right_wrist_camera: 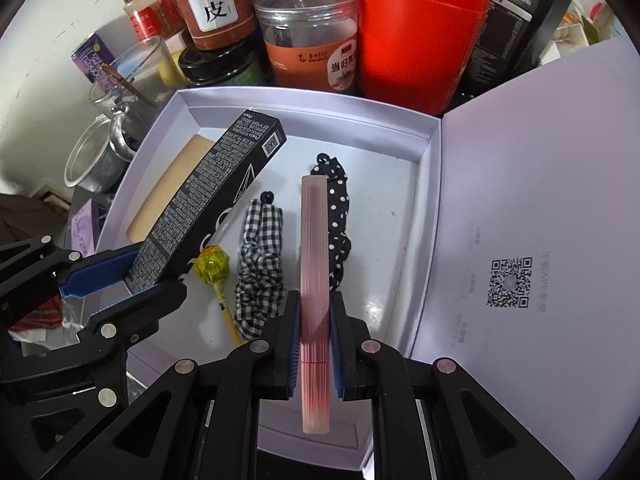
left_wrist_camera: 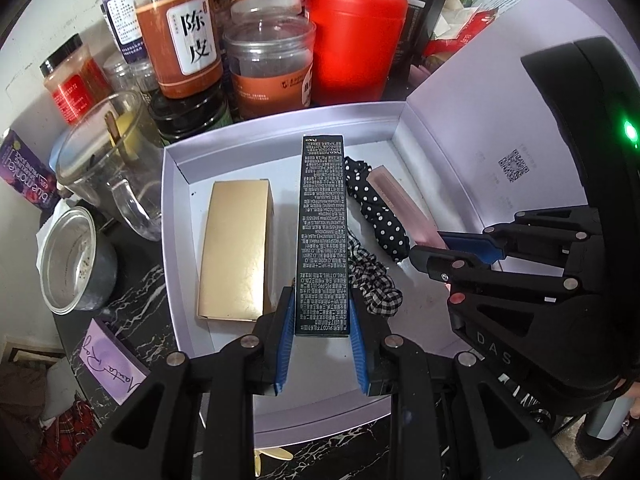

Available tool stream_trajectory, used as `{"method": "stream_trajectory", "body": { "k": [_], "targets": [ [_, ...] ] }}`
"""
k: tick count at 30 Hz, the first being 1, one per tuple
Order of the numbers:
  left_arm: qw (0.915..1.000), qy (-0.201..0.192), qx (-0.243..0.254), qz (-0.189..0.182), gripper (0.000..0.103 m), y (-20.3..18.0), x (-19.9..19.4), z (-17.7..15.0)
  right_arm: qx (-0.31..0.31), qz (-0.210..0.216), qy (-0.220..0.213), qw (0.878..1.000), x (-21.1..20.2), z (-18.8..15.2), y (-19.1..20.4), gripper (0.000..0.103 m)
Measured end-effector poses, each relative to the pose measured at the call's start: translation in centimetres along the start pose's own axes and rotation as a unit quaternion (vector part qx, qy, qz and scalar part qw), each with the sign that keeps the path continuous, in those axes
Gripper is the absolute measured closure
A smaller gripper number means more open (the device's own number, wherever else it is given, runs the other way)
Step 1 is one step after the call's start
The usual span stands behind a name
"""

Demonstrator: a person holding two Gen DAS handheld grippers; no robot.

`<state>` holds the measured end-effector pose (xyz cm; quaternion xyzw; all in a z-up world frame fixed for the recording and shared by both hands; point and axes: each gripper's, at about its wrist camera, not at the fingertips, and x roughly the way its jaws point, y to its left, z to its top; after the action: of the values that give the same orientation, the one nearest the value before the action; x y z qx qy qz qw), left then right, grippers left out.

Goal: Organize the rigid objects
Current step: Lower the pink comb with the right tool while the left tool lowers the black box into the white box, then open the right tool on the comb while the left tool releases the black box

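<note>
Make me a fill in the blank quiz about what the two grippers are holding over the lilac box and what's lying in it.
1. The left gripper is shut on the long ____ carton.
2. The right gripper is shut on a ribbed ____ tube.
3. Beside the checked scrunchie in the lilac box lies a ____ on a yellow stick.
4. Left of the carton lies a flat ____ box.

Missing words: black; pink; lollipop; gold
</note>
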<state>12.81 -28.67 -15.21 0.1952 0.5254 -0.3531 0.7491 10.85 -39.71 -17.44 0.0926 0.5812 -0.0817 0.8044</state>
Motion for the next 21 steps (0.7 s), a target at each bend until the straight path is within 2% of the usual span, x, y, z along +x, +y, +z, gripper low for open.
{"method": "stream_trajectory", "body": {
  "k": [12, 16, 21],
  "targets": [
    [0.9988, 0.038, -0.03, 0.002, 0.078, 0.5, 2.5, 0.0, 0.002, -0.003, 0.022, 1.0, 2.0, 0.3, 0.3, 0.09],
    [0.9988, 0.042, -0.024, -0.002, 0.078, 0.3, 2.4, 0.1, 0.003, -0.006, 0.023, 1.0, 2.1, 0.4, 0.5, 0.089],
    [0.9991, 0.036, -0.018, 0.014, 0.078, -0.1, 1.4, 0.8, 0.003, -0.01, 0.015, 1.0, 1.1, 0.4, 0.6, 0.085]
  ]
}}
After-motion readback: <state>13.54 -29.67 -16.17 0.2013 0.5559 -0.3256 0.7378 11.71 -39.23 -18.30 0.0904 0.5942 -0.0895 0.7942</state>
